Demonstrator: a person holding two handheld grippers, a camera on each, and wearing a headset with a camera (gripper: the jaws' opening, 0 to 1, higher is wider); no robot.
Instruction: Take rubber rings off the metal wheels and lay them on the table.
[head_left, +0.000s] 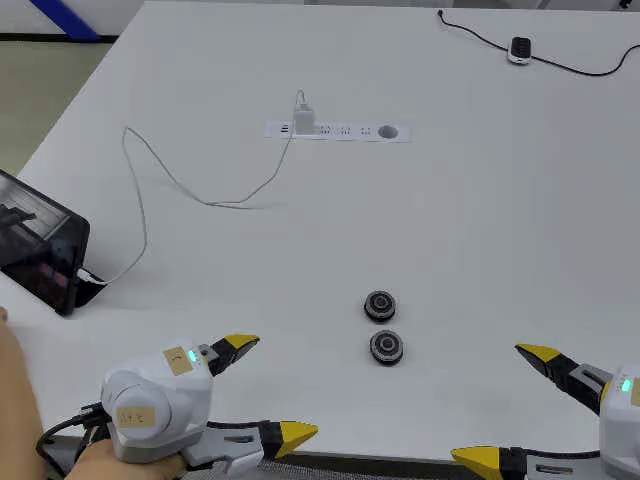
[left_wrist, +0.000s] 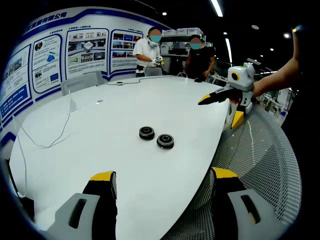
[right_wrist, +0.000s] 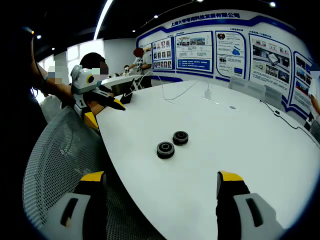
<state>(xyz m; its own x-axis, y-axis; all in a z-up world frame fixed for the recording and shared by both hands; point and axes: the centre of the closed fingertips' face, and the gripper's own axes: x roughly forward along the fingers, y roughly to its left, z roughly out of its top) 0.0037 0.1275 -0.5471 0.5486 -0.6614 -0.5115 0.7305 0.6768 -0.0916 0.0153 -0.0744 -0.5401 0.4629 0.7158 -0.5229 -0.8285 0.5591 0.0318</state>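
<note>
Here, two round dark wheels (head_left: 386, 347) on smooth white table (head_left: 480, 230)

We see the nearer wheel (head_left: 386, 347) just before the farther wheel (head_left: 380, 306) by the near edge of the table (head_left: 480, 220); power strip (head_left: 338, 131) well behind them, tablet (head_left: 40, 255) at the left edge.

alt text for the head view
Two black-ringed wheels sit close together on a white table between the open left gripper and open right gripper at the bottom edge. A power strip, cable and tablet lie farther off.
</note>
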